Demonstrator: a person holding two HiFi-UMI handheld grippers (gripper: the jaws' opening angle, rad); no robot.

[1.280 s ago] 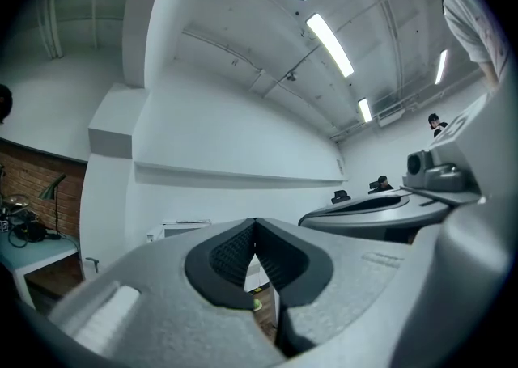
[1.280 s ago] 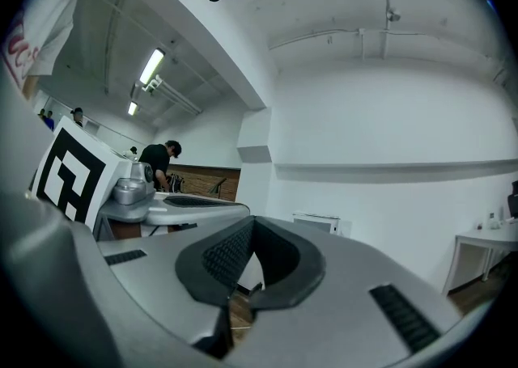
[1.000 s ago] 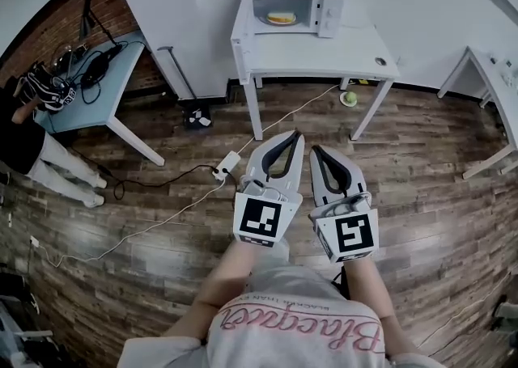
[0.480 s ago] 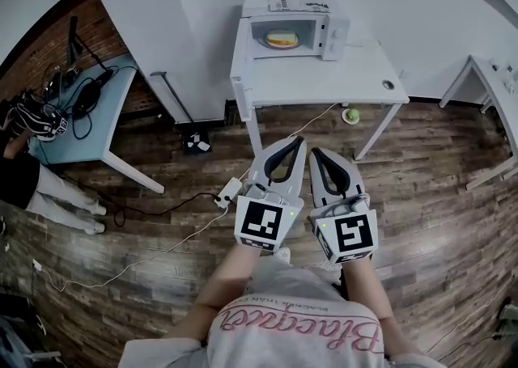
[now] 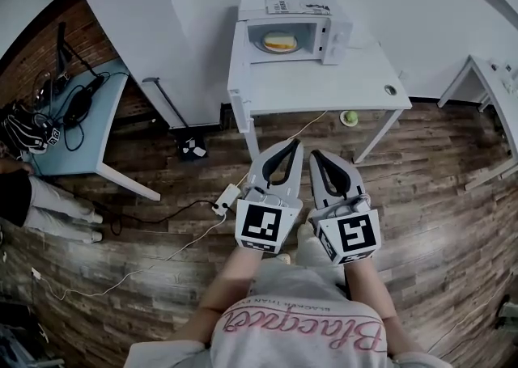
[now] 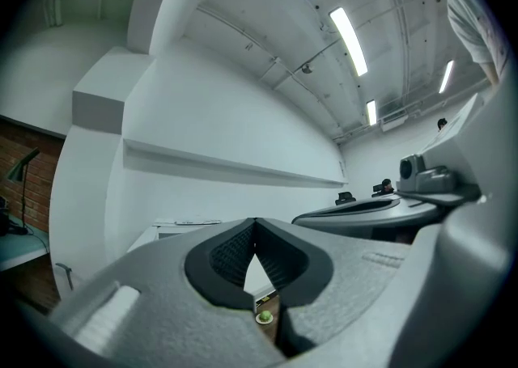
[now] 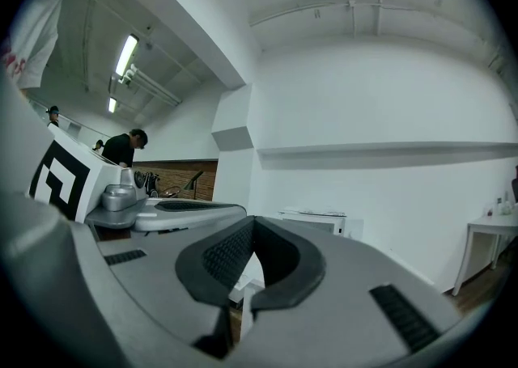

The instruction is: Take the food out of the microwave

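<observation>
A white microwave (image 5: pixel 283 28) stands at the back of a white table (image 5: pixel 307 87), its door (image 5: pixel 337 35) swung open to the right. Inside lies the food, yellowish, on a plate (image 5: pixel 279 41). Both grippers are held side by side over the wooden floor, well short of the table and pointing at it. My left gripper (image 5: pixel 297 142) is shut with nothing in it, and so is my right gripper (image 5: pixel 313 153). In the left gripper view the jaw tips meet (image 6: pixel 256 221) below the microwave's top (image 6: pixel 188 224). In the right gripper view the microwave (image 7: pixel 316 221) shows just past the shut tips (image 7: pixel 253 219).
A green thing on a small plate (image 5: pixel 350 118) lies on the floor under the table. A power strip (image 5: pixel 227 195) with cables lies on the floor at the left. A blue-grey table (image 5: pixel 73 116) with cables stands left, another white table (image 5: pixel 486 75) right. A person's legs (image 5: pixel 48 205) are far left.
The table and microwave have come nearer and larger in the head view as both grippers travelled toward them together. Both stayed shut and empty.
</observation>
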